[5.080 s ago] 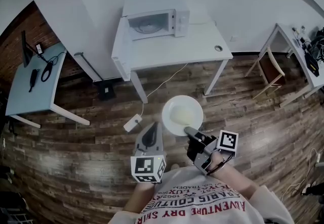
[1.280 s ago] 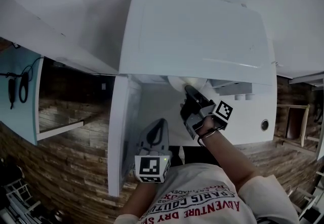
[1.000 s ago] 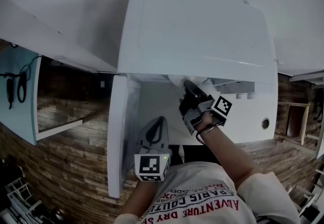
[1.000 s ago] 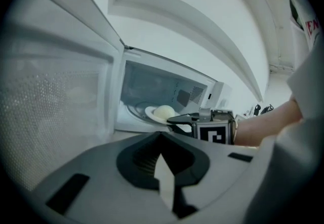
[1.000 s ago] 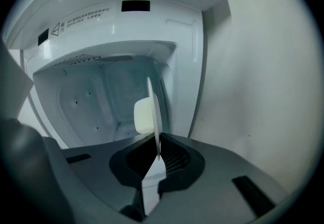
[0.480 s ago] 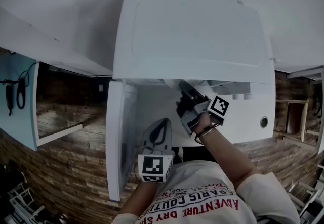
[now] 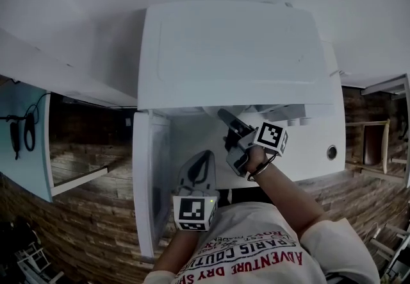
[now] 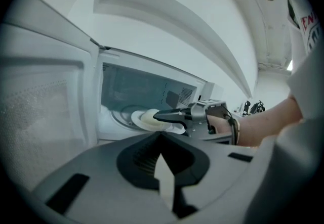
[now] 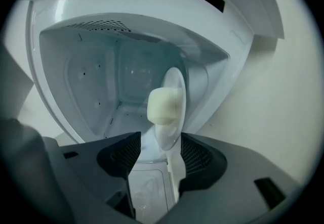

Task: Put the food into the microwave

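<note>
Microwave [image 7: 230, 52]: fills the frame centre, with its door [image 7: 150, 180] swung open at left.
Left gripper [image 8: 163, 177]: lower centre, jaws together, nothing between them.
Right gripper [image 9: 161, 152]: clamped on the plate [image 9: 174, 117] rim at the cavity mouth.
Food [image 9: 163, 105]: 1 pale lump on the plate.

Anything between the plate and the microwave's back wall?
No. The right gripper view shows the plate, clamped in the right claw, with only bare cavity between it and the back wall of the microwave.
</note>
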`<state>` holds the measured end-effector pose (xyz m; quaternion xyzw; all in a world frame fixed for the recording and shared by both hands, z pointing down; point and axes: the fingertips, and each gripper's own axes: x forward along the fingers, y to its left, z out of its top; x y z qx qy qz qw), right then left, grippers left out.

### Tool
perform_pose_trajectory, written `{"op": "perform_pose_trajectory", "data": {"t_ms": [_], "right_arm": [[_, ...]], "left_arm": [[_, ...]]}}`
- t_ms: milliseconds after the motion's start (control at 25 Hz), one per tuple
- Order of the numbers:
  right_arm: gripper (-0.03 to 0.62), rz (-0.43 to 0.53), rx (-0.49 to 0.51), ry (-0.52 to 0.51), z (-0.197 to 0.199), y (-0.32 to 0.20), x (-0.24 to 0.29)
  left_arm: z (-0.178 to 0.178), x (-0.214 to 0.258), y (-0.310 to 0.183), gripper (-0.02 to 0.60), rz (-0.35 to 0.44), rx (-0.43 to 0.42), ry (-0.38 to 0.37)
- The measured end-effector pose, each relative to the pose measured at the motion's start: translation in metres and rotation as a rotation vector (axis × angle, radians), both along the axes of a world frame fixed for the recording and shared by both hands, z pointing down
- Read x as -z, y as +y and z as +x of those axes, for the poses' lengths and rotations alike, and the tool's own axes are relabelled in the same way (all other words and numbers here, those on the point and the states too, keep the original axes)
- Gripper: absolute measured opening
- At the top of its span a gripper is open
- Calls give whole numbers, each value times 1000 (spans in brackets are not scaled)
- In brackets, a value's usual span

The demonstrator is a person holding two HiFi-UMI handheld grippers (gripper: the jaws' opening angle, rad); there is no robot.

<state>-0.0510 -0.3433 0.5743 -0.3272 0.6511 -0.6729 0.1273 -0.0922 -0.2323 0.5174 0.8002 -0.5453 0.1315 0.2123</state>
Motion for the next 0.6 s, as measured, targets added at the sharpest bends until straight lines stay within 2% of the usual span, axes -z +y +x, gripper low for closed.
{"op": "perform_pose_trajectory", "data": {"t_ms": [360,400,440,480,520,600], "right_arm": [[236,-12,37,31,13,34,-1],[219,-3,49,52,16,41,1],[167,10,58,76,20,47,4],[72,27,62,97,24,53,8],[28,50,63,109,27,57,13],[12,119,60,116,30,61,30]], "left_arm": [[5,7,-3,3,20,-24,-4],[4,9,-4,3,25,-25,-4],[4,11,-5,3,31,-25,-3],[4,13,-5,3,36,-25,-1],[4,15,-6,3,43,-25,1],[4,21,-8,3,56,-24,7]]}}
